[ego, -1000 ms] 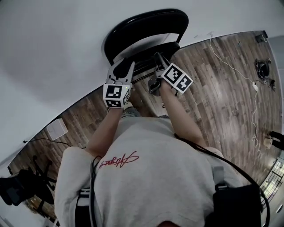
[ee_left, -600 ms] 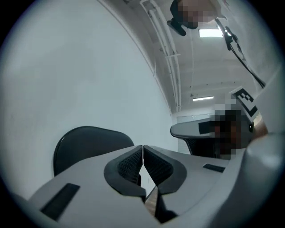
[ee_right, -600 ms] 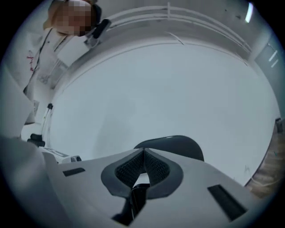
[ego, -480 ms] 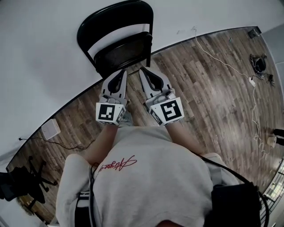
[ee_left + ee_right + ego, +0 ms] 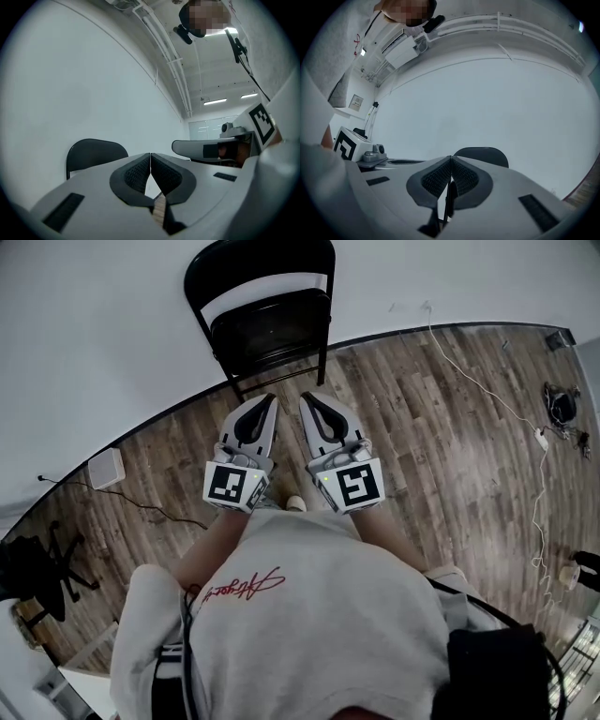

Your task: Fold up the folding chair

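Left gripper (image 5: 265, 399): jaws pressed together, nothing between. Right gripper (image 5: 307, 397): likewise closed, empty. Both side by side above wood-plank floor (image 5: 431, 437). Black metal folding chair (image 5: 267, 315) ahead, untouched, looks folded, against white wall (image 5: 94, 334).

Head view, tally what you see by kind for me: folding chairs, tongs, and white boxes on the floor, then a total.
Folding chair: 1
Tongs: 2 (left tongs, right tongs)
White box: 1
Total: 4

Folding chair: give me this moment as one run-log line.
folding chair: looks folded, upright at wall | left gripper: shut, empty | right gripper: shut, empty
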